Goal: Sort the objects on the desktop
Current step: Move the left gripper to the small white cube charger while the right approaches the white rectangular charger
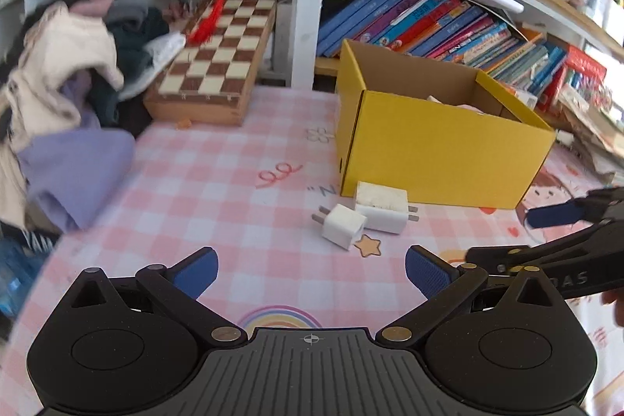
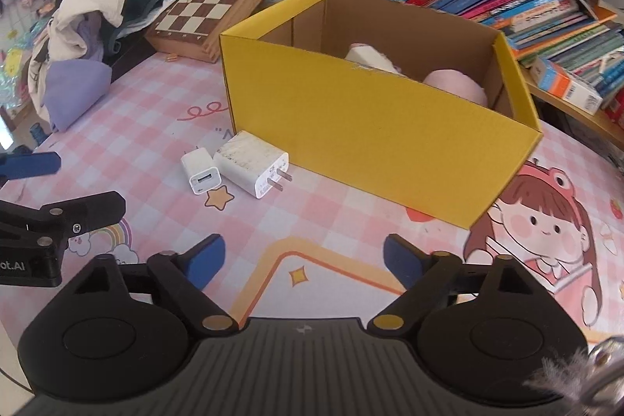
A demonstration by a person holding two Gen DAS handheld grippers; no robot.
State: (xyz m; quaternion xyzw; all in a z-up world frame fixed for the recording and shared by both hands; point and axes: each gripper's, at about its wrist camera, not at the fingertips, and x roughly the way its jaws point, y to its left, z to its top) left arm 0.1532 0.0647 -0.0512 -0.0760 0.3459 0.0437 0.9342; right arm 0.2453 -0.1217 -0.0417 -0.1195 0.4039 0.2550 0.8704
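Chargers (image 1: 364, 217) ahead of left claw (image 1: 310, 275)

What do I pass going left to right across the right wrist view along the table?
Left gripper → small charger → big charger → yellow box → girl cartoon print.
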